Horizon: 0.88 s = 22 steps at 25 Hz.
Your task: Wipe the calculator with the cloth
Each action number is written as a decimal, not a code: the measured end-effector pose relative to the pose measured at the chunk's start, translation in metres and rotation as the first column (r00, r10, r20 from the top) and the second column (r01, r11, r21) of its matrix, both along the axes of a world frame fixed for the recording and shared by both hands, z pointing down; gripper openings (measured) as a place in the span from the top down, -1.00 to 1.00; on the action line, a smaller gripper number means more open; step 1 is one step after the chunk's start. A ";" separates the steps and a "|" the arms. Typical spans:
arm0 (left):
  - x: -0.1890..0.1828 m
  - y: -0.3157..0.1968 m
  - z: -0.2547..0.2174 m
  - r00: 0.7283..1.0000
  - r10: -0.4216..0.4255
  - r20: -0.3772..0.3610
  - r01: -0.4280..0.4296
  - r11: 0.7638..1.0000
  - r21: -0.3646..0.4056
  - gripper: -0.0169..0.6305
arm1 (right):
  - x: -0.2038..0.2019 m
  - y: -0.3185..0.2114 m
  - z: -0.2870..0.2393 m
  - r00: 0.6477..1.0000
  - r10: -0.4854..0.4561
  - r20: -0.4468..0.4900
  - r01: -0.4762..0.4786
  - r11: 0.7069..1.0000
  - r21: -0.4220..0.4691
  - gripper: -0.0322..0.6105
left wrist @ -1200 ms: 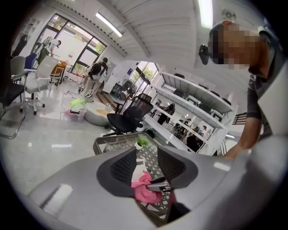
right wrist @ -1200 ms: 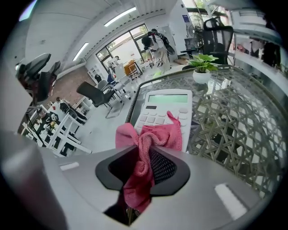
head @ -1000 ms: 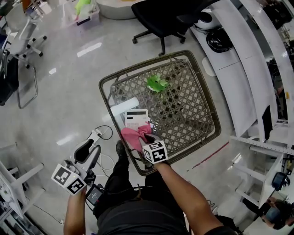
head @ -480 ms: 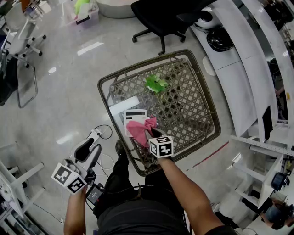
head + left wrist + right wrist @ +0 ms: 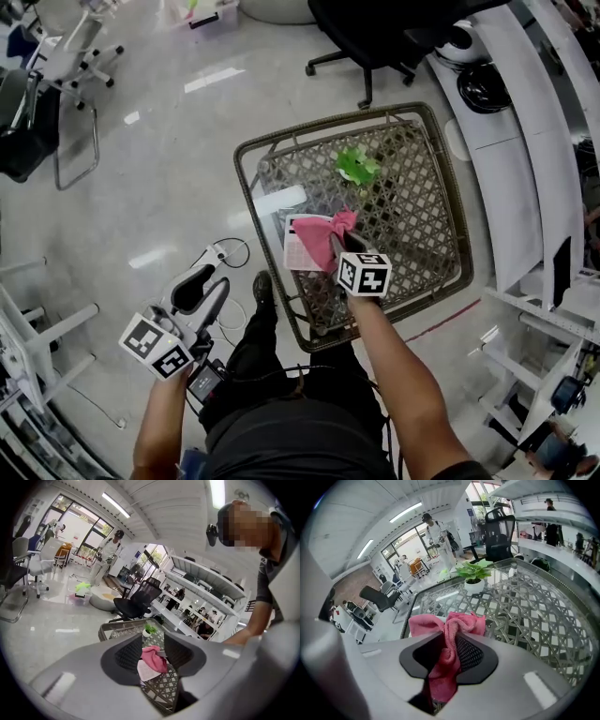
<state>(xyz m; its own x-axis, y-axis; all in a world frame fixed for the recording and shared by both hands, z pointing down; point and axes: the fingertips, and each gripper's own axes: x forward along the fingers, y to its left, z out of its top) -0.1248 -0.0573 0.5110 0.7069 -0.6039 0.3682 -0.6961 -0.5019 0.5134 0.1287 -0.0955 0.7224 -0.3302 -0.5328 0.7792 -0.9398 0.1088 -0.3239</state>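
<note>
On the wicker worktop [image 5: 246, 161], the right tool [image 5: 334, 242], clamped on the pink cloth [image 5: 323, 228], had swept it from the near edge of the calculator [image 5: 298, 255] to its far corner; the left tool [image 5: 208, 292] hung open, empty, off the worktop.

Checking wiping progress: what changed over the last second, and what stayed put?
The right hand-held gripper, shut on the pink cloth, dragged it across the calculator from the near edge toward the far right corner, uncovering the near part. The calculator and potted plant look unmoved; the left hand-held gripper stayed open and empty at the left.
</note>
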 end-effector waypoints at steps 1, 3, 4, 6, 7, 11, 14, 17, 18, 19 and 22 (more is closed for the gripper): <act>-0.002 0.000 0.001 1.000 -0.002 -0.002 0.002 1.000 -0.001 0.35 | -0.001 -0.005 -0.001 1.000 0.003 -0.003 -0.003 1.000 0.006 0.63; -0.007 -0.001 0.003 1.000 -0.009 -0.004 0.009 1.000 -0.003 0.35 | -0.006 -0.015 -0.002 1.000 0.005 -0.005 -0.005 1.000 0.014 0.63; -0.009 -0.002 0.004 1.000 -0.012 -0.005 0.012 1.000 -0.005 0.35 | -0.009 -0.019 -0.003 1.000 0.006 -0.006 -0.006 1.000 0.017 0.63; -0.013 -0.003 0.006 1.000 -0.018 -0.006 0.018 1.000 -0.009 0.35 | -0.016 -0.026 -0.004 1.000 0.003 -0.007 -0.003 1.000 0.022 0.63; -0.015 -0.003 0.007 1.000 -0.021 -0.006 0.021 1.000 -0.011 0.35 | -0.020 -0.029 -0.004 1.000 0.000 -0.007 0.000 1.000 0.024 0.63; -0.023 -0.004 0.008 0.999 -0.037 -0.008 0.037 0.999 -0.018 0.35 | -0.037 -0.039 -0.008 0.999 -0.030 -0.010 0.030 0.999 0.040 0.63; -0.030 -0.004 0.009 0.999 -0.044 -0.009 0.044 0.999 -0.017 0.35 | -0.054 -0.044 -0.010 0.999 -0.053 -0.007 0.053 0.997 0.053 0.63; -0.035 -0.004 0.010 0.999 -0.053 -0.009 0.052 0.998 -0.019 0.35 | -0.072 -0.045 -0.010 0.996 -0.089 -0.001 0.089 0.994 0.057 0.63; -0.036 -0.004 0.010 0.998 -0.055 -0.010 0.055 0.998 -0.019 0.35 | -0.078 -0.045 -0.011 0.995 -0.102 0.001 0.101 0.993 0.057 0.63; -0.037 -0.004 0.010 0.998 -0.056 -0.010 0.056 0.998 -0.019 0.35 | -0.082 -0.045 -0.011 0.994 -0.114 0.003 0.113 0.992 0.058 0.63; -0.039 -0.004 0.010 0.998 -0.059 -0.010 0.059 0.998 -0.020 0.35 | -0.096 -0.041 -0.010 0.989 -0.151 0.008 0.150 0.987 0.059 0.63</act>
<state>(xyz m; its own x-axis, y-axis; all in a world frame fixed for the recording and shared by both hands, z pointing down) -0.1638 -0.0610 0.5214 0.6741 -0.6374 0.3732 -0.7187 -0.4494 0.5306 0.0330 -0.1366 0.7125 -0.4196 -0.5204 0.7437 -0.9072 0.2674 -0.3247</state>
